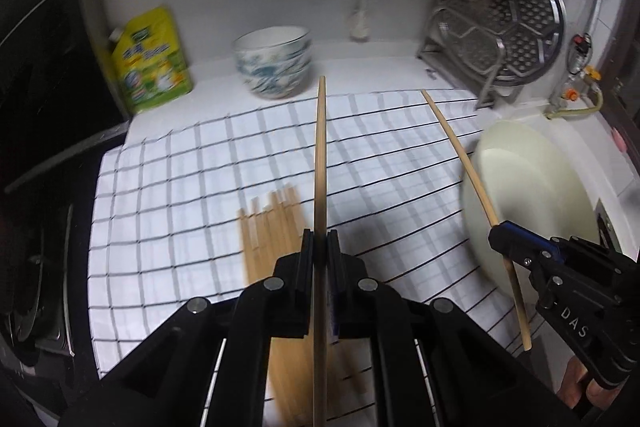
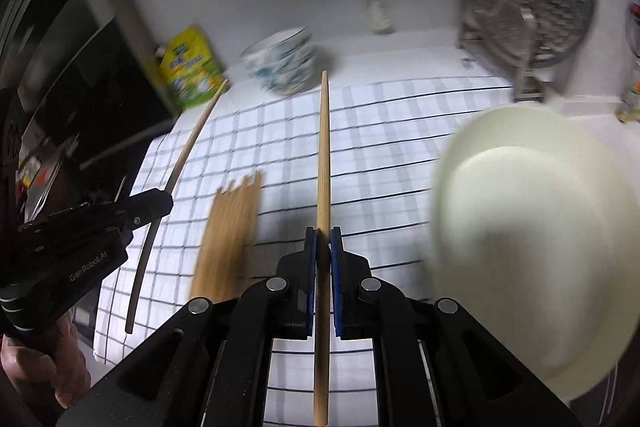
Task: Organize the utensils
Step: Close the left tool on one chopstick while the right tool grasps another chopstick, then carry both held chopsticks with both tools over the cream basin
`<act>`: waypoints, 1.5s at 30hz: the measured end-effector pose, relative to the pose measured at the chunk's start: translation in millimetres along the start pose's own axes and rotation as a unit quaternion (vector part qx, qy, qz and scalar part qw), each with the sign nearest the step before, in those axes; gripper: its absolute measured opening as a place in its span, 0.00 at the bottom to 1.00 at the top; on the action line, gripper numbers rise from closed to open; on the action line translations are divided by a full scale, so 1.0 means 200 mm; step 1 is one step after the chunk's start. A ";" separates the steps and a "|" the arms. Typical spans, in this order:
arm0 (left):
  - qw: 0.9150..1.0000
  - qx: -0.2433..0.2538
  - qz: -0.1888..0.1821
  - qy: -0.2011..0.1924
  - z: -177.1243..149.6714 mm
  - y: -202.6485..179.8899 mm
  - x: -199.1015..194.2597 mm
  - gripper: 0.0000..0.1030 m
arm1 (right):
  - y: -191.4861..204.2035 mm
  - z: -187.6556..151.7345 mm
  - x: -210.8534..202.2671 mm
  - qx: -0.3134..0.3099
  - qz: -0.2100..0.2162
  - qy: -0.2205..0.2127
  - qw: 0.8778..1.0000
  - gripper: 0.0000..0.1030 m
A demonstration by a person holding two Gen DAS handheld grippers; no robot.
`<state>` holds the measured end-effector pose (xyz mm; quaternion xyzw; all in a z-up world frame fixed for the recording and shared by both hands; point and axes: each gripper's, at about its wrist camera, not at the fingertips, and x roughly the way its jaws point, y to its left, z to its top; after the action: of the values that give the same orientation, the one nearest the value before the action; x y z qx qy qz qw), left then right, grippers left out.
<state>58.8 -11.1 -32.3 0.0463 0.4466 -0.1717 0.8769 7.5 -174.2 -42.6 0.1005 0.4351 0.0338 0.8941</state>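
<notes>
My left gripper (image 1: 320, 241) is shut on a wooden chopstick (image 1: 320, 155) that points forward above the checked cloth (image 1: 180, 187). My right gripper (image 2: 323, 239) is shut on another wooden chopstick (image 2: 323, 155), also pointing forward. Each gripper shows in the other's view: the right one (image 1: 500, 233) with its chopstick (image 1: 460, 147) near the plate, the left one (image 2: 160, 201) with its chopstick (image 2: 192, 139) at the left. A bundle of several chopsticks (image 1: 272, 227) lies on the cloth below, also in the right wrist view (image 2: 230, 227).
A pale plate (image 1: 532, 195) sits at the right edge of the cloth. A blue-patterned bowl (image 1: 274, 61) and a yellow-green refill pouch (image 1: 150, 61) stand at the back. A metal steamer rack (image 1: 516, 15) leans at the back right. A dark stove (image 1: 36, 227) lies left.
</notes>
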 end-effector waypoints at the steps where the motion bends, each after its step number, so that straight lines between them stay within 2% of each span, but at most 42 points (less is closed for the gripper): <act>1: 1.000 0.007 -0.006 -0.003 0.02 -0.06 0.00 0.07 | -0.07 0.01 -0.04 0.008 -0.008 -0.007 1.000 0.06; 11: 0.994 0.080 -0.066 -0.017 0.18 -0.66 0.07 0.07 | -0.65 -0.01 -0.25 0.076 -0.068 -0.033 0.994 0.07; 17: 0.990 0.113 -0.085 -0.013 0.23 -0.97 0.17 0.07 | -0.90 -0.06 -0.29 0.107 -0.083 -0.029 0.990 0.07; 21: 0.988 0.128 -0.089 -0.008 0.23 -1.11 0.24 0.07 | -1.00 -0.08 -0.26 0.116 -0.081 -0.020 0.990 0.07; 27: 0.987 0.140 -0.084 0.015 0.21 -1.20 0.36 0.07 | -1.08 -0.10 -0.21 0.126 -0.074 -0.010 0.989 0.06; 38: 0.985 0.151 -0.074 0.039 0.17 -1.24 0.49 0.07 | -1.11 -0.10 -0.09 0.120 -0.055 0.010 0.991 0.06; 45: 0.984 0.155 -0.072 0.055 0.16 -1.25 0.55 0.07 | -1.14 -0.11 -0.02 0.124 -0.059 0.027 0.990 0.06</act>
<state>56.2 -281.7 -82.8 0.1589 0.4640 -0.2983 0.8188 -18.7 -393.7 -100.3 0.1835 0.4651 -0.0705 0.8632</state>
